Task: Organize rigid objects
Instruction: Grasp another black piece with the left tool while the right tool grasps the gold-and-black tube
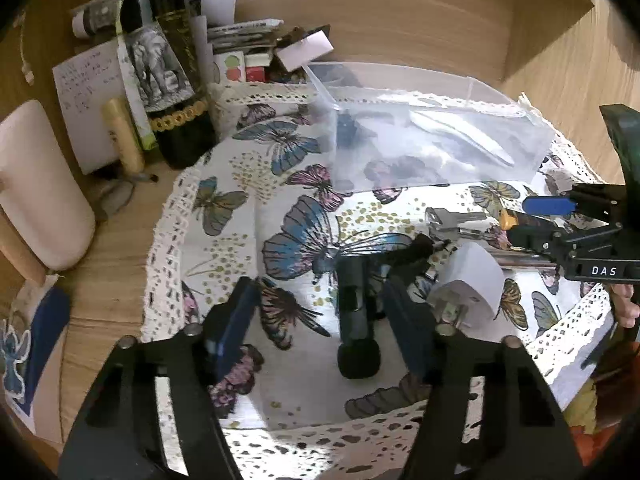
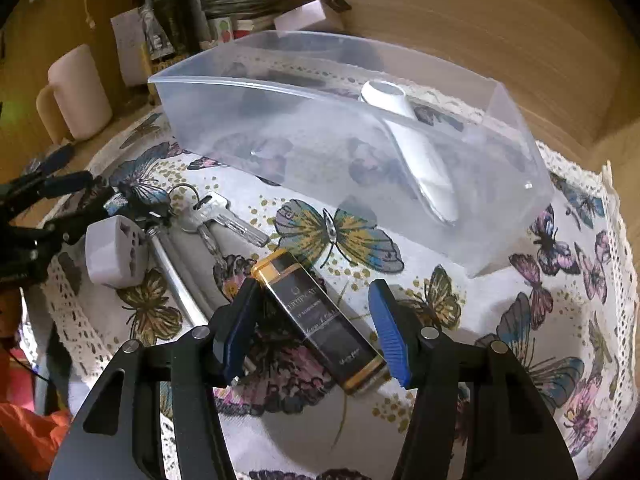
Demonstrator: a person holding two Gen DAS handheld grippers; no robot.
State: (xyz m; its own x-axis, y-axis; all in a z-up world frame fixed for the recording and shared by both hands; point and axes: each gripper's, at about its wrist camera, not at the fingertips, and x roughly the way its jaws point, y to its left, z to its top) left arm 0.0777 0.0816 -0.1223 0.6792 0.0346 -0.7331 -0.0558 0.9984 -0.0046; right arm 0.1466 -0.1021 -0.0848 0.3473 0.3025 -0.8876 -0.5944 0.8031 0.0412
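A clear plastic bin [image 2: 500, 216] stands on the butterfly cloth [image 2: 560, 320] and holds a white handheld device [image 2: 420, 156]. My right gripper [image 2: 316, 320] is open, its blue pads on either side of a black and gold box [image 2: 324, 320] that lies on the cloth. Keys [image 2: 216, 216], a white plug adapter [image 2: 114, 252] and a metal rod [image 2: 180, 288] lie to its left. My left gripper [image 1: 320, 312] is open around a black cylindrical object [image 1: 356, 320] on the cloth. The bin [image 1: 440, 140], adapter [image 1: 468, 284] and keys [image 1: 452, 220] show beyond it.
A dark bottle [image 1: 168, 72], papers [image 1: 88, 92], a cream mug [image 1: 40, 188] and small boxes [image 1: 236, 66] crowd the wooden desk at the back left. A wooden wall [image 1: 400, 20] rises behind the bin. The cloth's lace edge [image 1: 160, 240] ends on bare wood.
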